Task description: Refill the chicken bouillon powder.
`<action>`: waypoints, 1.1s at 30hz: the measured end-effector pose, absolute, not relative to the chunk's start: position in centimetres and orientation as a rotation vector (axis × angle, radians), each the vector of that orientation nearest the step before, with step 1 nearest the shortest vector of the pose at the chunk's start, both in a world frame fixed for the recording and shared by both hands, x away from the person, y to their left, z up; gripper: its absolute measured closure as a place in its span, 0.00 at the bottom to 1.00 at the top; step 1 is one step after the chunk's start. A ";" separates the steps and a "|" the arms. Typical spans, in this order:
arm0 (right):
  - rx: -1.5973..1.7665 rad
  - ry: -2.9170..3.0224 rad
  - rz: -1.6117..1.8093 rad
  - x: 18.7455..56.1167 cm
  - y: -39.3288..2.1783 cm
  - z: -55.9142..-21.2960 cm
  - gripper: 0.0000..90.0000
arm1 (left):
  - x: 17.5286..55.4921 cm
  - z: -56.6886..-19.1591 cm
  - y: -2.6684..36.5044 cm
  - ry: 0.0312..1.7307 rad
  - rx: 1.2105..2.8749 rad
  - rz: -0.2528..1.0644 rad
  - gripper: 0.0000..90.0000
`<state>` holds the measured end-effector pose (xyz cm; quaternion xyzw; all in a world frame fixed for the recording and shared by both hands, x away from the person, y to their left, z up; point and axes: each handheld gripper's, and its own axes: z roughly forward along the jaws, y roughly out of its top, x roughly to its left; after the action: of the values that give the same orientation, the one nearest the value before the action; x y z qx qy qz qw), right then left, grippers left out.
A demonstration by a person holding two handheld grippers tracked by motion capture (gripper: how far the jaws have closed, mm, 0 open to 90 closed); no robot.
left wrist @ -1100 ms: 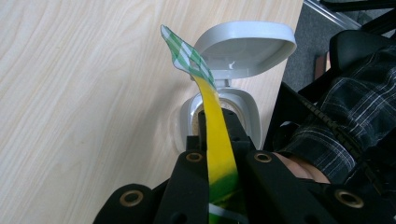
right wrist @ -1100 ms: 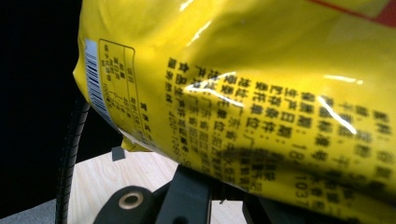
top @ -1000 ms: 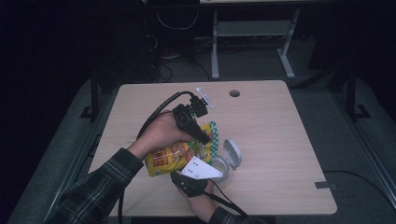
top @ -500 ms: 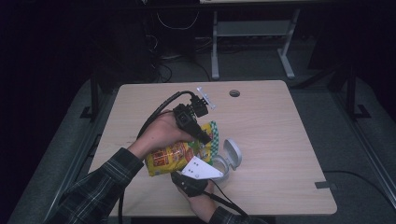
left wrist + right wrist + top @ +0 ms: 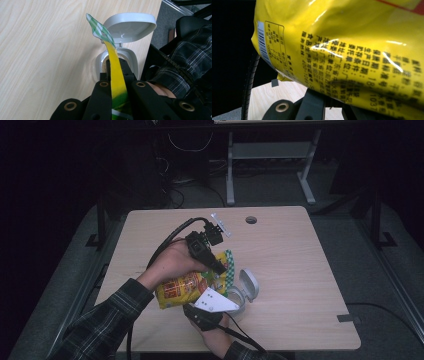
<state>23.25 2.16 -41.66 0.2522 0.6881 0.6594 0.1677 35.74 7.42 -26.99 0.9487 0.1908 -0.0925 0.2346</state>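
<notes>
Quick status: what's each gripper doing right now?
Left gripper: shut on the top edge of the yellow snack bag, above the open grey container.
Right gripper: shut on the snack bag's lower part.

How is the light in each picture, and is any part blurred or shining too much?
High view: the table is lit, the room around it dark. Left gripper view: bright and sharp on the grey container; the yellow bag edge close to the lens is soft. Right gripper view: white glare streaks cross the bag's print, which blurs rightward; the left background is black.
</notes>
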 end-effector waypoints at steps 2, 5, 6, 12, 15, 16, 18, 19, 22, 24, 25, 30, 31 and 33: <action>0.719 1.958 1.876 23.2 2.2 -41.7 1.00 | 35.7 -27.0 7.4 0.523 2.604 -0.254 1.00; 0.718 1.957 1.877 23.3 2.2 -41.7 1.00 | 35.8 -27.0 7.4 0.523 2.604 -0.255 1.00; 0.717 1.957 1.877 23.3 2.2 -41.7 1.00 | 35.8 -27.0 7.4 0.524 2.605 -0.254 1.00; 0.719 1.958 1.879 23.3 2.2 -41.7 1.00 | 35.8 -27.0 7.4 0.525 2.606 -0.254 1.00; 0.720 1.957 1.879 23.3 2.2 -41.6 1.00 | 35.8 -27.0 7.4 0.525 2.608 -0.254 1.00; 0.719 1.957 1.880 23.3 2.2 -41.6 1.00 | 35.8 -27.0 7.4 0.525 2.608 -0.253 1.00; 0.719 1.957 1.880 23.3 2.2 -41.6 1.00 | 35.8 -27.0 7.4 0.526 2.608 -0.254 1.00; 0.717 1.958 1.882 23.3 2.2 -41.6 1.00 | 35.8 -27.0 7.4 0.526 2.608 -0.256 1.00; 0.715 1.958 1.883 23.3 2.2 -41.6 1.00 | 35.8 -27.0 7.4 0.526 2.609 -0.254 1.00; 0.714 1.960 1.884 23.3 2.2 -41.6 1.00 | 35.8 -27.0 7.4 0.528 2.609 -0.254 1.00; 0.714 1.960 1.884 23.3 2.2 -41.6 1.00 | 35.8 -27.0 7.4 0.531 2.609 -0.254 1.00; 0.716 1.960 1.888 23.4 2.2 -41.6 1.00 | 35.8 -27.0 7.4 0.533 2.611 -0.251 1.00; 0.717 1.960 1.888 23.4 2.2 -41.7 1.00 | 35.8 -27.0 7.4 0.534 2.611 -0.251 1.00; 0.717 1.960 1.890 23.4 2.2 -41.7 1.00 | 35.8 -27.0 7.4 0.535 2.611 -0.250 1.00</action>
<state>23.37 2.24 -41.66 0.2513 0.6868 0.6624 0.1623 35.80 7.41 -27.03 0.9492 0.1945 -0.0910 0.2300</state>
